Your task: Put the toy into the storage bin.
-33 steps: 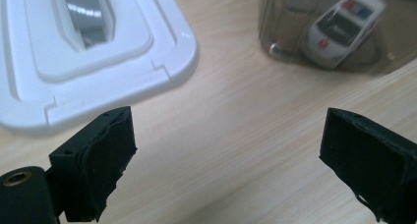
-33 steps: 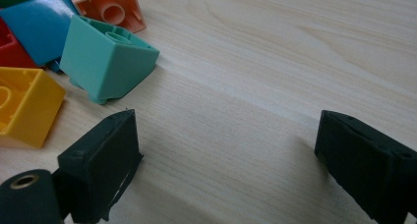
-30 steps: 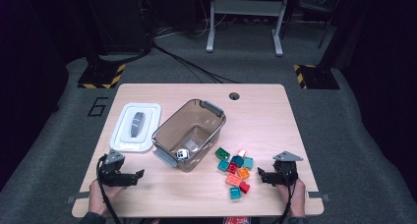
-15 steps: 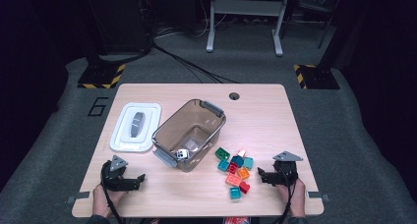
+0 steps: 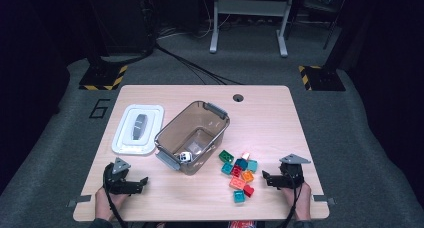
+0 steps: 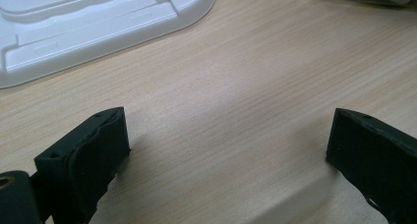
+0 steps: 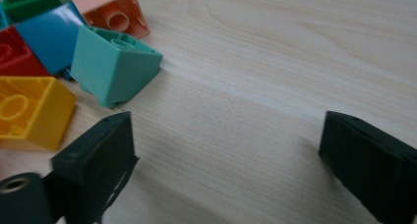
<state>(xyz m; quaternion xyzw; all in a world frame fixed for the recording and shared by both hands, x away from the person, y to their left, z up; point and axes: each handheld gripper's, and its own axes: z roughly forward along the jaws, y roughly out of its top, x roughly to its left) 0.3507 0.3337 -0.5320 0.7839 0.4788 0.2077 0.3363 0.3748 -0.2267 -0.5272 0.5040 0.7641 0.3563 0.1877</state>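
A person's two hands rest at the near edge of a pale wooden desk (image 5: 280, 113), each gripping a pair of black tongs. The left tongs (image 5: 141, 184) lie low over bare wood near the front left corner, jaws spread wide with nothing between them, having just been opening; in the left gripper view they (image 6: 226, 150) face a white lid (image 6: 93, 22) lying flat just ahead. The right tongs (image 5: 266, 178), near the front right corner, also stand wide and empty, likewise just opening, and point toward a heap of toy blocks (image 5: 239, 170) just beside them; in the right gripper view the right tongs (image 7: 226, 155) frame bare wood, a teal block (image 7: 115, 64) and a yellow block (image 7: 29, 111) close by one jaw. A clear tub (image 5: 172, 133) sits mid-desk between lid and blocks, holding a white block (image 5: 185, 157).
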